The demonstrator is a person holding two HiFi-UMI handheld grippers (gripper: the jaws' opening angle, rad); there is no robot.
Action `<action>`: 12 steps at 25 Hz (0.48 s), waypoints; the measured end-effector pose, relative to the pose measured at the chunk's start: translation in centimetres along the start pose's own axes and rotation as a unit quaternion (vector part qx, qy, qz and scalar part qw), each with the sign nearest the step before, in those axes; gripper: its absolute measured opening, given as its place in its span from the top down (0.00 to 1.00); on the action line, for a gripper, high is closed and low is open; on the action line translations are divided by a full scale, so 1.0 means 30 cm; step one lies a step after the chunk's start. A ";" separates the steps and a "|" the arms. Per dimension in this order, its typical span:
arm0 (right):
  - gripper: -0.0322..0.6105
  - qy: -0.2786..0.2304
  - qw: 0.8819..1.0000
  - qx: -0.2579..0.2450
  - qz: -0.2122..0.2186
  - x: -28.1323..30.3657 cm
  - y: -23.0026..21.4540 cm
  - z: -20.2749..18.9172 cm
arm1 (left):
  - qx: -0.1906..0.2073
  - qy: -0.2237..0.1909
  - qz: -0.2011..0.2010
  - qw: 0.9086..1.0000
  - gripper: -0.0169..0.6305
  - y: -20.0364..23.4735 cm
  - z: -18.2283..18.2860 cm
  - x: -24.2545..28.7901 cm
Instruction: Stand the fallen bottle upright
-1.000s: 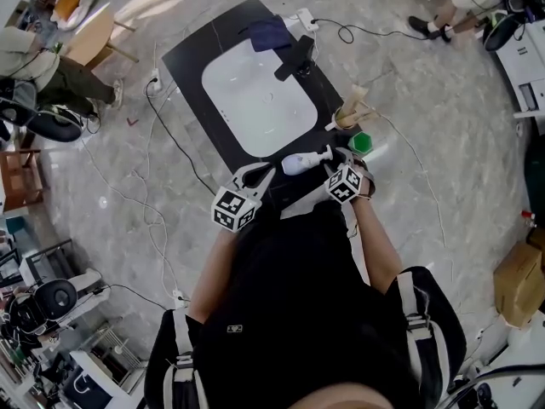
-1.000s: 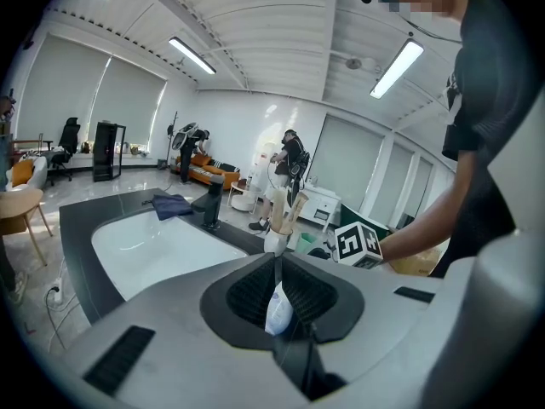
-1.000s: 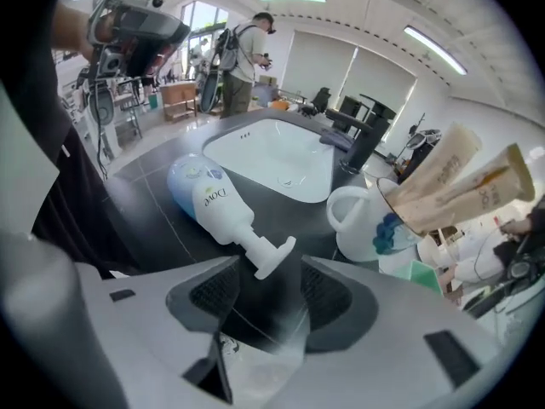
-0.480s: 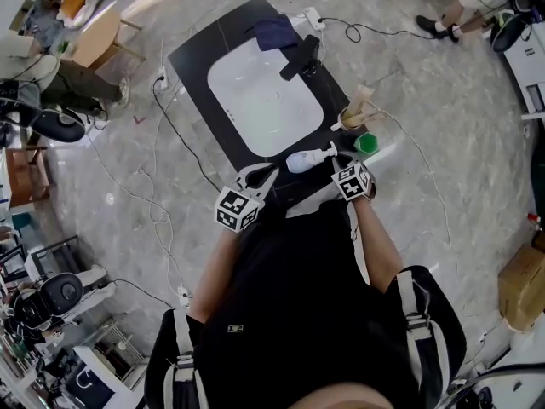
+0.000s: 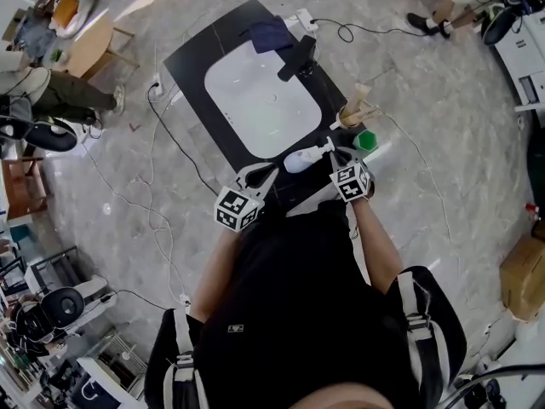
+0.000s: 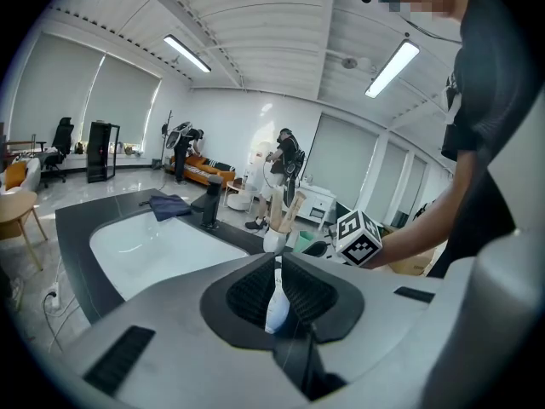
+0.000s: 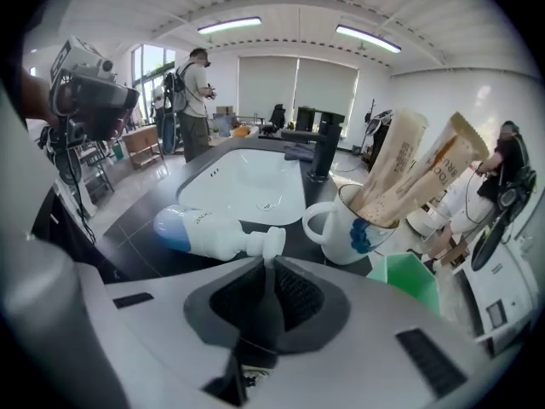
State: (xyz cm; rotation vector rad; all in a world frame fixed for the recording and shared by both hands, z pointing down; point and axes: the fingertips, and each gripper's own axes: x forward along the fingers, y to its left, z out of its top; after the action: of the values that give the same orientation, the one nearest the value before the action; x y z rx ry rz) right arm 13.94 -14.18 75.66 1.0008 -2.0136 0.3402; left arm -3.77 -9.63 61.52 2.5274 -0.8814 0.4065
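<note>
In the head view, the bottle (image 5: pixel 304 158) lay on its side on the black desk (image 5: pixel 189 58), just beside the near corner of the sink (image 5: pixel 255 92). Its long axis ran along the near edge of the sink. The base pointed toward the left hand-held gripper (image 5: pixel 261 175) and the pump head toward the right hand-held gripper (image 5: pixel 334 151). The right one was at the pump head and the left one just beside the base, so each end had its own hand.

In the left gripper view, the jaws stood almost together and gripped nothing that I could make out (only a thin white sliver showed through the slit, probably the bottle beyond).

In the right gripper view, the jaws were closing on the thin white spout of the pump, which sat between the pads. The body of the bottle (image 7: pixel 204 231), blue at its base, stretched away to the left in front of the sink, and a mug (image 7: pixel 345 228) stood to the right of the sink. I judge that the coming move is a lift of this neck end, with the base as pivot on the desk. The slim spout may slip.
</note>
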 end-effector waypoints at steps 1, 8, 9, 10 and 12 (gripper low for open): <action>0.81 0.000 1.000 -0.008 -0.006 -0.008 0.003 0.011 | 0.000 -0.002 -0.002 1.000 0.92 0.003 0.000 -0.004; 0.81 -0.004 0.995 -0.071 -0.063 -0.061 0.025 0.090 | 0.008 -0.011 -0.018 1.000 0.92 0.029 -0.009 -0.058; 0.81 -0.005 0.995 -0.073 -0.069 -0.069 0.030 0.098 | 0.008 -0.013 -0.020 1.000 0.92 0.033 -0.012 -0.069; 0.81 -0.005 0.995 -0.072 -0.074 -0.079 0.034 0.106 | 0.009 -0.015 -0.021 1.000 0.92 0.037 -0.014 -0.081; 0.81 -0.008 0.994 -0.071 -0.085 -0.096 0.042 0.124 | 0.009 -0.019 -0.025 0.999 0.92 0.048 -0.016 -0.101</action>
State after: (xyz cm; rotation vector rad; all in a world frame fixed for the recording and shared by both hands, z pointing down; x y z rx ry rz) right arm 11.82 -13.92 71.27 1.0776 -1.9213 0.0963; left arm -7.05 -8.84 61.14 2.5760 -0.8311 0.3552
